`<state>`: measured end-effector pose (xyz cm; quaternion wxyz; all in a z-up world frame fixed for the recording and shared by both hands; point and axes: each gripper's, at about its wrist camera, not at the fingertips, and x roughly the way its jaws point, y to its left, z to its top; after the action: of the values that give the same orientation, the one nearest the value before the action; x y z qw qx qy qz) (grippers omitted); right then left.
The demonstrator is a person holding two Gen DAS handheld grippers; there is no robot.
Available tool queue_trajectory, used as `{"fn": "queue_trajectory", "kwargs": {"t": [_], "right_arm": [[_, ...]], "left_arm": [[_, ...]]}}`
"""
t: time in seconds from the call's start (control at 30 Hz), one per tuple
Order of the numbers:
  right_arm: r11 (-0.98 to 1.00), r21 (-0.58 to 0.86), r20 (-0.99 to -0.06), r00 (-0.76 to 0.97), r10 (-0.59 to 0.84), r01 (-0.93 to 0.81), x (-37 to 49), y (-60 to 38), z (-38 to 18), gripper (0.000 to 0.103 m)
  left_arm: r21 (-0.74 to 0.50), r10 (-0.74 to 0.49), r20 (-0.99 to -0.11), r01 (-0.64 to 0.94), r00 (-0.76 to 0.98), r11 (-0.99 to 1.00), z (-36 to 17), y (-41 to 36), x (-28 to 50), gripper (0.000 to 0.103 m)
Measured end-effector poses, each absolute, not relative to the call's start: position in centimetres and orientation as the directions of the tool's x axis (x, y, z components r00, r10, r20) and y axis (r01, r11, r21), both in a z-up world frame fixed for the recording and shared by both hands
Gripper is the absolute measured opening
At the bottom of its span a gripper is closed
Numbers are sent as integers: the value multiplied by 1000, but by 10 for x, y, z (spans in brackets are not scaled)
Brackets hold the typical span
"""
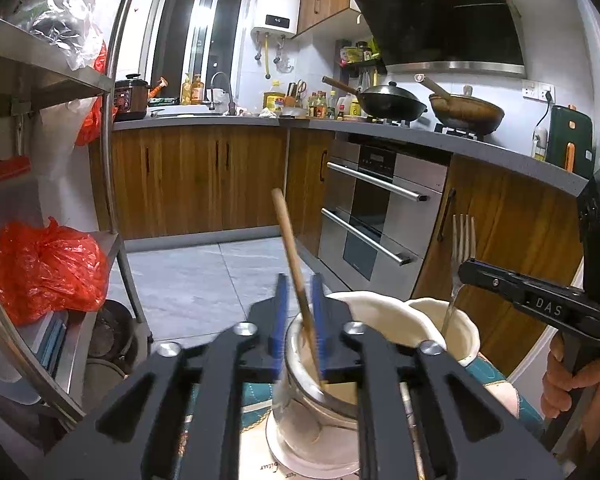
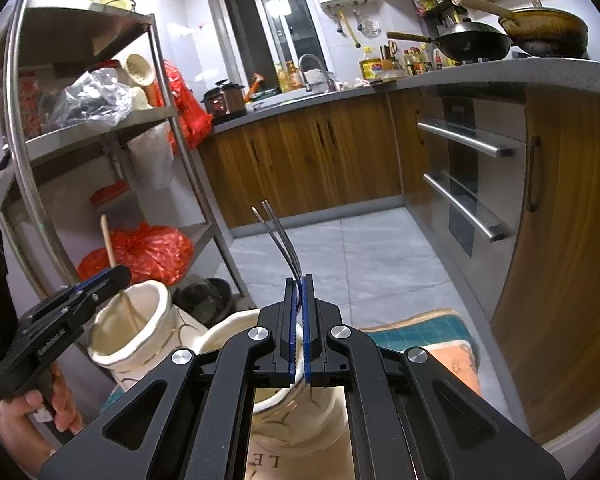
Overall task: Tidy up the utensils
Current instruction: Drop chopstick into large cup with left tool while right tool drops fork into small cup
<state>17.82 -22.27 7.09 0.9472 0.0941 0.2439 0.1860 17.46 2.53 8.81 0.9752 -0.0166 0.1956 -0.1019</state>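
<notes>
Two cream ceramic holders stand side by side on a patterned cloth. A wooden-handled utensil (image 1: pixel 288 236) leans upright in the left holder (image 1: pixel 300 408), between the blue pads of my left gripper (image 1: pixel 300 280); the jaws stand slightly apart and do not press on it. My right gripper (image 2: pixel 299 280) is shut on a metal fork (image 2: pixel 278 240), tines up, above the right holder (image 2: pixel 228 332). In the left wrist view the fork (image 1: pixel 463 236) and the right gripper (image 1: pixel 466 270) sit over that holder (image 1: pixel 460 328). The right wrist view shows the left gripper (image 2: pixel 116 276) at the other holder (image 2: pixel 140 344).
A steel shelf rack (image 2: pixel 172 112) with red plastic bags (image 1: pixel 40 268) stands to the left. Wooden cabinets and a built-in oven (image 1: pixel 380 208) line the far side, with woks (image 1: pixel 392 100) on the counter. A teal and orange cloth (image 2: pixel 432 336) lies under the holders. A hand (image 1: pixel 560 376) grips the right tool.
</notes>
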Motion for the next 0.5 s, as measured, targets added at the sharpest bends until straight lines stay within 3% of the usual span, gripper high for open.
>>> {"fn": "queue_trajectory", "kwargs": {"t": [0.1,0.17,0.3,0.37,0.5], "right_arm": [[915,274,-439,808,394,-298,180,-225,70,8],[909,289,-439,802,405,-300,180,-230,71,23],[906,309,-418,815,402,-289,166,-241,76,41],[903,320,-403,821,404,-287,154,-247,78,61],[906,304,-390,830,399,-293,128,-254,84,84]], "left_arm": [[-83,-204,-375,187,904,979,92,29,174,33],[-91,-204,-371,184,906,979,95,32,171,41],[-91,-194,-355,173,914,981,101,36,157,64],[-84,-195,-348,176,917,981,104,36,148,74],[-62,-199,-325,189,925,980,109,34,124,91]]}}
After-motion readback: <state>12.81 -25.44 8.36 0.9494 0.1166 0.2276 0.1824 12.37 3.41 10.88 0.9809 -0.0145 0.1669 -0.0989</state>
